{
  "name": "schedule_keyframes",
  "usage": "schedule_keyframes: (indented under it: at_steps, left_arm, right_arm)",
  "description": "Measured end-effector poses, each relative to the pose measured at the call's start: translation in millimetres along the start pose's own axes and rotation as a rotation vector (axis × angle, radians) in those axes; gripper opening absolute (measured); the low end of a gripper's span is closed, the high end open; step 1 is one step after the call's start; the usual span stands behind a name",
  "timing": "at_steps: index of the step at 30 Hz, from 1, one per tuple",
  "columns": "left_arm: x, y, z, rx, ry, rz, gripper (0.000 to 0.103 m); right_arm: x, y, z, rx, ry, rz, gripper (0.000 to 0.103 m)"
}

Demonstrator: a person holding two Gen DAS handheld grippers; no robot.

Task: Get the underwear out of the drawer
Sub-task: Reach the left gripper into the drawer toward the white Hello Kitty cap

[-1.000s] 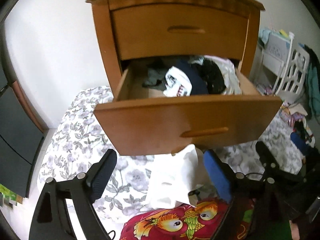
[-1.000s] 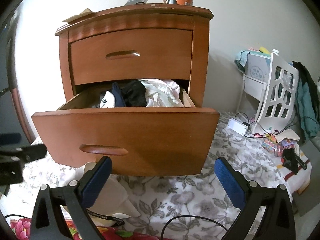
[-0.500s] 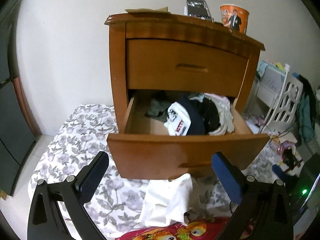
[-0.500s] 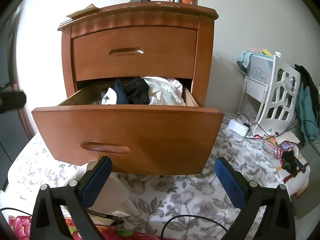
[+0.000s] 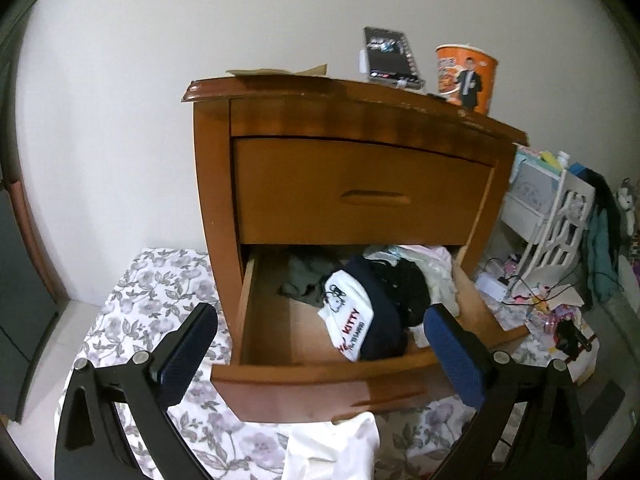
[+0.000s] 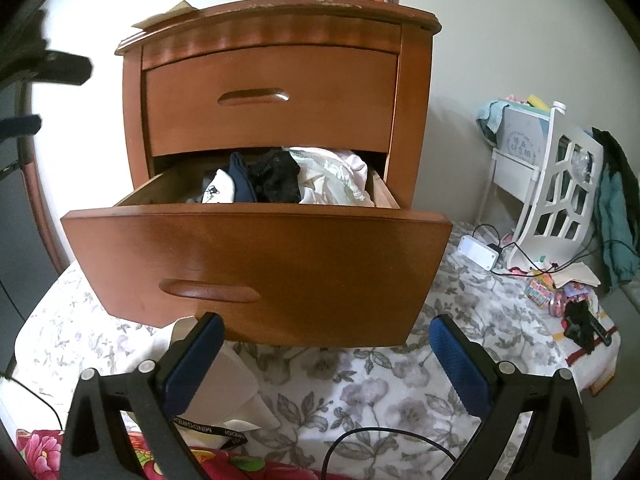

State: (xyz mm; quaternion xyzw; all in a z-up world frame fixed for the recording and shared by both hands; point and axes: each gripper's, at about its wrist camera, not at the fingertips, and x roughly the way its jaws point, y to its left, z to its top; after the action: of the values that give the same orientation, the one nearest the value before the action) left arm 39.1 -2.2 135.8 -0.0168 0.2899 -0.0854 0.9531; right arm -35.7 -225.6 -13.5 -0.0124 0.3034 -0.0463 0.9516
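A: Lower drawer (image 6: 256, 264) of the wooden nightstand (image 5: 352, 128) is pulled out, upper drawer (image 5: 360, 192) closed. Clothes are heaped in the right half of the open one.

B: Which pieces?

A: White underwear with "KITTY" print (image 5: 347, 322) at the front, leaning on a navy piece (image 5: 380, 312). Black lacy one (image 5: 408, 292) behind that, pale cream fabric (image 6: 332, 176) at the right end, a grey-green item (image 5: 304, 280) further back on the left. Left part of the drawer floor is bare wood.

B: Left gripper?

A: Left gripper (image 5: 320, 352) is spread wide, nothing between the blue pads (image 5: 188, 348). It sits above the drawer's front edge, looking down into it. Not touching any clothing.

B: Right gripper?

A: Right gripper (image 6: 326, 360) is also released, jaws apart and empty, low in front of the drawer face, over the floral sheet (image 6: 360, 392).

B: Anything outside the drawer?

A: A white garment (image 5: 332, 444) lies on the sheet just below the drawer front. In the right wrist view a black waistband with white lettering (image 6: 208, 428) shows next to it, beside a red flowered cloth (image 6: 36, 452).

B: Top of the nightstand?

A: Orange printed cup (image 5: 466, 76), a dark flat box (image 5: 392, 58), some paper (image 5: 276, 72). White rack (image 6: 560, 184) and a cluttered corner off to the right, with a white adapter (image 6: 478, 252) and cables.
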Motion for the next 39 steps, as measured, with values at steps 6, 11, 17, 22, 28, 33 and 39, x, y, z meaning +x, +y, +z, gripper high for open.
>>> schedule_keyframes:
  at_steps: [6, 11, 17, 22, 28, 33, 39]
  left_arm:
    - [41.2, 3.4, 16.2, -0.059, 0.140, 0.008, 0.103]
    - [80.9, -1.3, 20.9, -0.074, 0.251, 0.019, 0.102]
    - [127.5, -14.3, 21.7, -0.058, 0.376, 0.013, 0.102]
    - [154.9, -24.4, 23.2, -0.057, 0.431, 0.016, 0.102]
    - [177.2, -28.9, 29.4, -0.087, 0.467, 0.001, 0.102]
    - [196.2, -26.3, 31.8, -0.138, 0.497, -0.004, 0.097]
    - [216.7, -21.3, 32.7, -0.188, 0.531, -0.001, 0.089]
  right_arm:
    - [3.0, -1.2, 0.6, 0.006, 0.014, 0.003, 0.103]
    - [6.8, -3.9, 0.7, 0.019, 0.030, -0.007, 0.103]
    - [10.7, -5.7, 0.1, 0.022, 0.047, -0.002, 0.103]
    - [14.6, -6.9, 0.1, 0.022, 0.063, 0.003, 0.103]
    - [18.0, -9.1, -0.4, 0.031, 0.080, 0.010, 0.103]
    - [19.8, -11.0, -0.8, 0.042, 0.089, 0.017, 0.103]
    - [22.7, -13.3, -1.2, 0.057, 0.104, 0.026, 0.103]
